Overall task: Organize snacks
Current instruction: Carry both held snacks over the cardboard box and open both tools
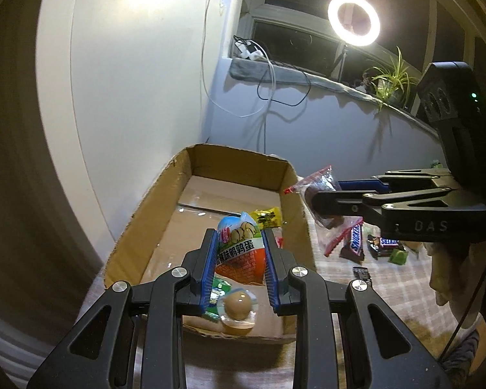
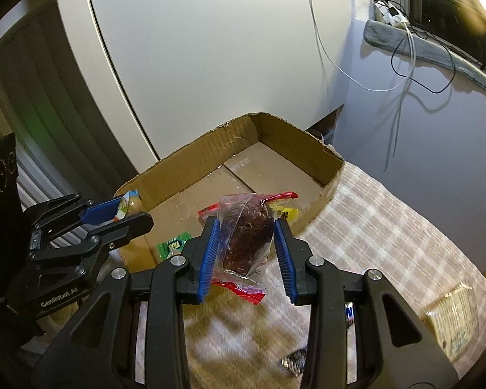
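Observation:
My left gripper is shut on a quail egg snack pack with blue, green and orange print, held over the open cardboard box. In the box lie a yellow packet, a green packet and a clear-wrapped egg. My right gripper is shut on a clear, red-edged packet with a dark brown snack, held above the box's near right edge. It shows at the right of the left wrist view. The left gripper shows in the right wrist view.
Snickers bars, green packets and other wrappers lie on the checked cloth right of the box. A white cabinet stands behind the box. A ring light, cables and a plant are at the window sill.

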`<state>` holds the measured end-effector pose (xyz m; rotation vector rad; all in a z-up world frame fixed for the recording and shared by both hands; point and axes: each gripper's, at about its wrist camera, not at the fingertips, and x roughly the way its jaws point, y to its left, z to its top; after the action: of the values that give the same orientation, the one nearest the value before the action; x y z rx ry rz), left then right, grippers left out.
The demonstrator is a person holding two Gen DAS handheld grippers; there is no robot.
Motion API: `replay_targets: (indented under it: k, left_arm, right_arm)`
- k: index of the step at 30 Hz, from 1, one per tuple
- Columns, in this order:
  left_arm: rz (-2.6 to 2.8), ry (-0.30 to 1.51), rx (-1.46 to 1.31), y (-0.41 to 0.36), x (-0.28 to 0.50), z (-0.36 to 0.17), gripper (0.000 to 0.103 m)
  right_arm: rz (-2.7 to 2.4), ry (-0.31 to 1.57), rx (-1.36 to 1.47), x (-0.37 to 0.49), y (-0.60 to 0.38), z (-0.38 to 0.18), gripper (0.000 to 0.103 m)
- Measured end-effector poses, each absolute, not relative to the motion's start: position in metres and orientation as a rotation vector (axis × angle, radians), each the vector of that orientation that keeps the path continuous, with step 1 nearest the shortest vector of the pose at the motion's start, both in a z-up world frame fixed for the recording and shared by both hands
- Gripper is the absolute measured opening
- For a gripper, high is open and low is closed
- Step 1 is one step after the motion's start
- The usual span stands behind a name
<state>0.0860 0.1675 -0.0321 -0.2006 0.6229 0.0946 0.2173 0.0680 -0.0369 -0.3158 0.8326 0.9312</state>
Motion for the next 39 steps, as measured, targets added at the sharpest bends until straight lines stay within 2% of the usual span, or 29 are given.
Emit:
replay_targets:
  k: [22, 23, 26, 31, 35, 39]
  left_arm:
    - [0.122, 0.627, -0.222, 0.179, 0.093, -0.039, 0.027]
    - [0.122, 0.627, -0.222, 0.179, 0.093, -0.039, 0.027]
    - [0.124, 0.625, -0.219, 0.178, 0.093, -0.038, 0.027]
    - [0.127, 0.617, -0.216, 0.176, 0.089, -0.034, 0.027]
    - [0.129, 0.608, -0.211, 0.173, 0.084, -0.029, 0.027]
    - [0.121, 0.602, -0.208, 0.166, 0.078, -0.024, 0.027]
  right_arm:
    - [0.936, 0.856, -0.345, 0.229, 0.101, -0.054, 0.038]
    - [0.933, 0.854, -0.345, 0.228, 0.100, -0.053, 0.039]
    - [0.927, 0.840, -0.339, 0.228, 0.097, -0.049, 0.053]
    - [0.919, 0.823, -0.332, 0.224, 0.090, -0.040, 0.054]
    - [0.911, 0.804, -0.328, 0.219, 0.080, -0.034, 0.065]
    - [0.895, 0.785, -0.328, 0.211, 0.061, -0.026, 0.067]
